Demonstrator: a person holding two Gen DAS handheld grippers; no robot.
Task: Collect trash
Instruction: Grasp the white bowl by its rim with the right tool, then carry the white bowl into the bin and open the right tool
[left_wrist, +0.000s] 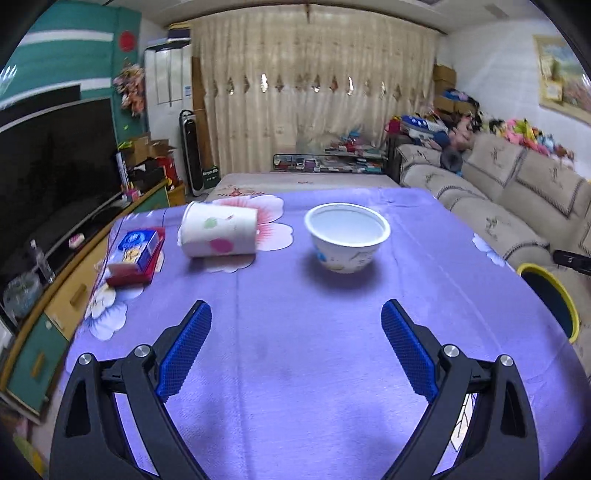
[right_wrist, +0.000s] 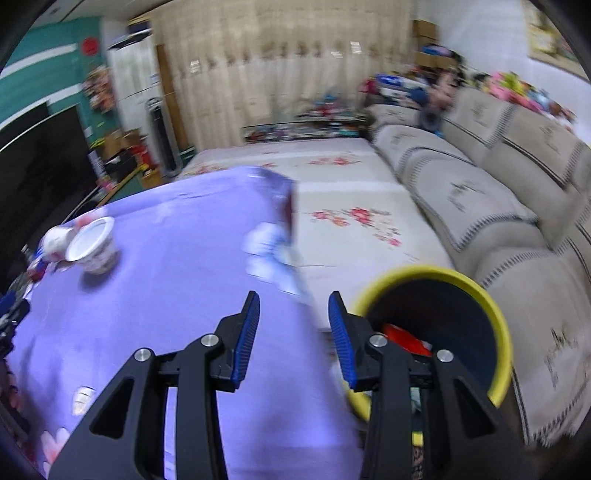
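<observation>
A white paper bowl stands upright on the purple tablecloth. A white paper cup with coloured dots lies on its side to its left. A blue and red snack packet lies at the left edge. My left gripper is open and empty, short of the bowl. My right gripper is open and empty, over the table's right edge beside a yellow-rimmed bin that holds red trash. The bowl and cup show far left in the blurred right wrist view.
The bin's rim shows at the table's right edge. A beige sofa runs along the right. A floral mat covers the floor beyond. A TV on a cabinet stands left of the table.
</observation>
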